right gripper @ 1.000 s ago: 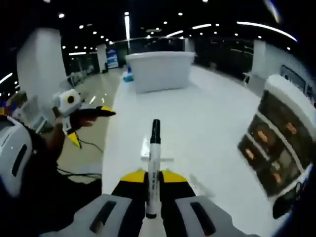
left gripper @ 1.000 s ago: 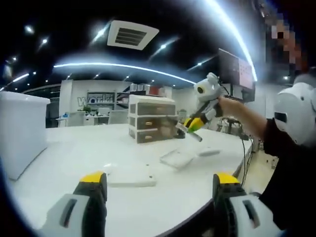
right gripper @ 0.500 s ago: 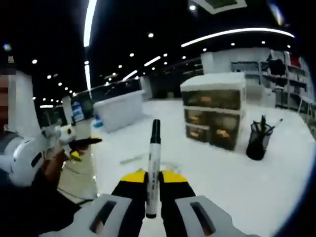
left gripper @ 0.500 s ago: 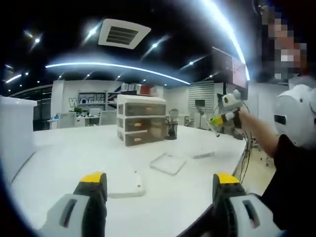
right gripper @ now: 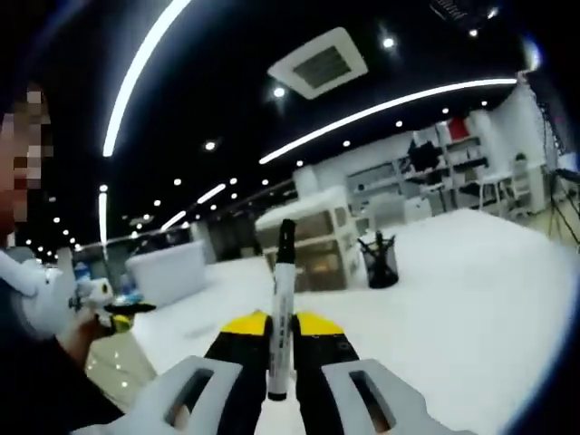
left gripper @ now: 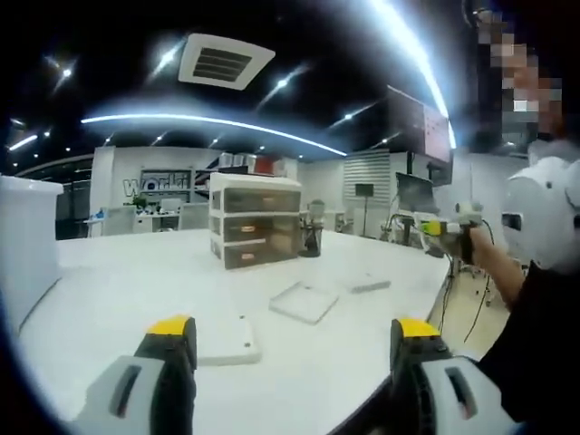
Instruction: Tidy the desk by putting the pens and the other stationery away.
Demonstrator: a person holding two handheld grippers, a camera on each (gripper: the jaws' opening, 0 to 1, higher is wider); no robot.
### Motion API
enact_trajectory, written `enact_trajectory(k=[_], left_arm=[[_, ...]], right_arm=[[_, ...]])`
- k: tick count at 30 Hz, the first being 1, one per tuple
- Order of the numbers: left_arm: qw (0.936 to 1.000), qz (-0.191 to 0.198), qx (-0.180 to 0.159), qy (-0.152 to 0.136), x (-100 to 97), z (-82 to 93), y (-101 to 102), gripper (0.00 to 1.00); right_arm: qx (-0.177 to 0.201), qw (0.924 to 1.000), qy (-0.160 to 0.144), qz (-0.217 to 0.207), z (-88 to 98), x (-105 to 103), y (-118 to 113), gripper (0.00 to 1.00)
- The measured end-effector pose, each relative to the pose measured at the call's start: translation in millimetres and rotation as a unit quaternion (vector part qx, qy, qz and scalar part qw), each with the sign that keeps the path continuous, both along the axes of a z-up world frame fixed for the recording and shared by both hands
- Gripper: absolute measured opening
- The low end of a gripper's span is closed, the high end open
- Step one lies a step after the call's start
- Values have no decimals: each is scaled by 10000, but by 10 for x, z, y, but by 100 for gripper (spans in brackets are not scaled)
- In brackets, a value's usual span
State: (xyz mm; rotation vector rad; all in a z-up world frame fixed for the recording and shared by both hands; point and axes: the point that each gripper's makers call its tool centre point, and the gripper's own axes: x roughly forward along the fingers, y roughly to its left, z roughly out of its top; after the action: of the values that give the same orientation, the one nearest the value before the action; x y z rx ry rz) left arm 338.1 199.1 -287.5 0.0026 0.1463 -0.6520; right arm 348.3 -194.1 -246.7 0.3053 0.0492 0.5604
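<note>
The right tongs [right gripper: 282, 328] are clenched on a white marker [right gripper: 281, 317] with a black cap, held upright above the white desk [right gripper: 435, 272]. The left tongs [left gripper: 294, 340] hang released over the desk. Beyond the marker stands a drawer unit [right gripper: 308, 245]; just right of it, a black pen cup [right gripper: 381, 263].

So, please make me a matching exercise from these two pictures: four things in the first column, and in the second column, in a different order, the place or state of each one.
Column 1:
1. marker
2. black pen cup
3. left gripper
4. clear flat lid

Column 2:
A. lies flat on the white desk
B. open, holding nothing
C. stands beside the drawer unit
D. clamped upright in the right gripper

Pairs: 1-D, 2-C, 3-B, 4-A
</note>
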Motion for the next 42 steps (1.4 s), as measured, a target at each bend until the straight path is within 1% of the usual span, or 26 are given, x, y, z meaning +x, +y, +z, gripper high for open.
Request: enact_trajectory(k=[3,7,11,16,20,23,26,27,32,34,42], left_arm=[[10000,42,0,19,-2,-14,38,87],[10000,63,-23,8,-25,-13,59,87],[10000,65,-14,9,-50,-17,63,87],[9999,116,-27,-19,-78,8,109,87],[9999,162,-35,-40,-94,20,139,87],[9998,190,-25,-33,-95,14,155,87],[9998,209,-30,-28,-98,11,164,87],[9998,210,-31,-28,-98,11,164,87],[9998,180,-43,-32,-92,16,148,87],[9998,172,-38,-27,-87,5,136,87],[9999,143,-55,27,-95,-37,107,87]], right_arm=[[110,9999,-40,-101,35,35,-60,8],[156,9996,-170,-137,151,168,-68,8],[82,9995,-274,-96,234,370,-16,8],[-60,9994,-335,-90,274,616,24,8],[-125,9989,-406,-173,339,790,-8,8],[-114,9985,-483,-231,424,924,-36,8],[-142,9981,-539,-249,506,1076,-23,8],[-148,9981,-544,-248,514,1092,-20,8],[-327,9970,-659,-233,672,1380,31,8],[-382,9970,-653,-187,721,1522,57,8],[-482,9958,-727,-292,859,2021,81,8]])
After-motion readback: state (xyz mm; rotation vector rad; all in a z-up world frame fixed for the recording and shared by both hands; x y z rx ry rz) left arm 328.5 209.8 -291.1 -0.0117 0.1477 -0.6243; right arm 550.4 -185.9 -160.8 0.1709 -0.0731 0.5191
